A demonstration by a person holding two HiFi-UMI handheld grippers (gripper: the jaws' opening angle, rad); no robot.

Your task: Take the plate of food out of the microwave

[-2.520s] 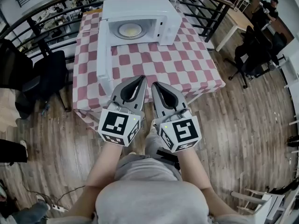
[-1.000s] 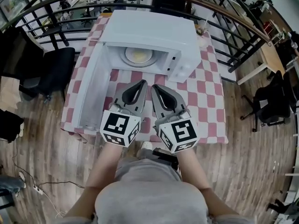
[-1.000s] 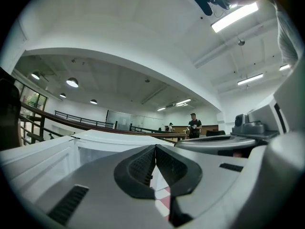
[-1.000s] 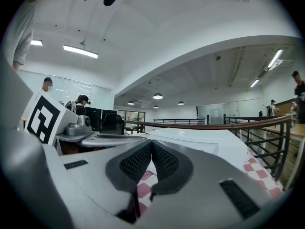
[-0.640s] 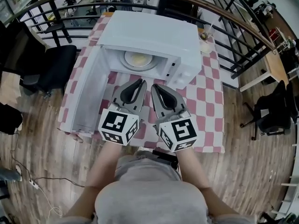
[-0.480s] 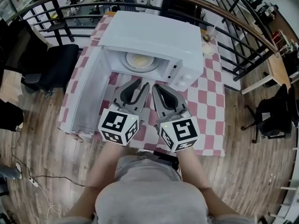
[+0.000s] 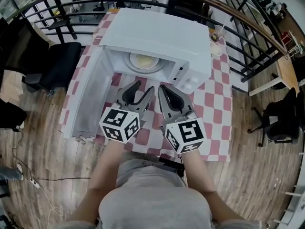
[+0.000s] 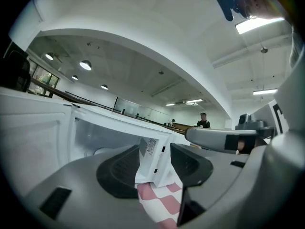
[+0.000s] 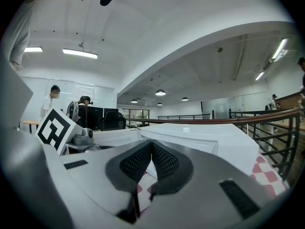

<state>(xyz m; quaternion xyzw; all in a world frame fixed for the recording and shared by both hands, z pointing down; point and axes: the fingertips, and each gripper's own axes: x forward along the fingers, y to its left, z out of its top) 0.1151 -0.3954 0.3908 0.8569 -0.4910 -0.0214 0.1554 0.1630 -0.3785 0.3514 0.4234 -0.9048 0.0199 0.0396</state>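
White microwave [image 7: 157, 37] on a red-checked tablecloth [image 7: 217, 104], head view. Its door [image 7: 88, 94] is swung fully out to the left, so the cavity is clear to reach into. The plate of food [image 7: 142, 61] is inside on the turntable, roughly centred, untouched. Both tools are held low in front of the opening, side by side, tips aimed at the cavity but short of it. The left gripper [image 7: 143, 87] is lined up with the plate and the right gripper [image 7: 163, 87] sits just beside it, nearer the control panel. A cup [image 7: 217, 36] stands at the far right table edge, well apart and out of the path.

Left gripper view: the jaws are apart and opening, nothing between the pads. The gap only frames the microwave's front post and a strip of cloth beyond. My read: it is spreading early so it can take the plate rim once inside. The cavity shows to the left of the gap; the plate is only a pale shape there, too faint to place.

Right gripper view: the jaws are together, pads meeting, nothing pinched. It looks over the microwave's top and right side, not into the cavity. The left tool's marker cube [image 9: 55, 128] shows at its left. It looks parked as the spare hand for now, kept closed so it stays slim beside the door frame.

Judgement: reach phase, grasp not yet made. Main risk is tipping the plate with a one-sided rim grip.
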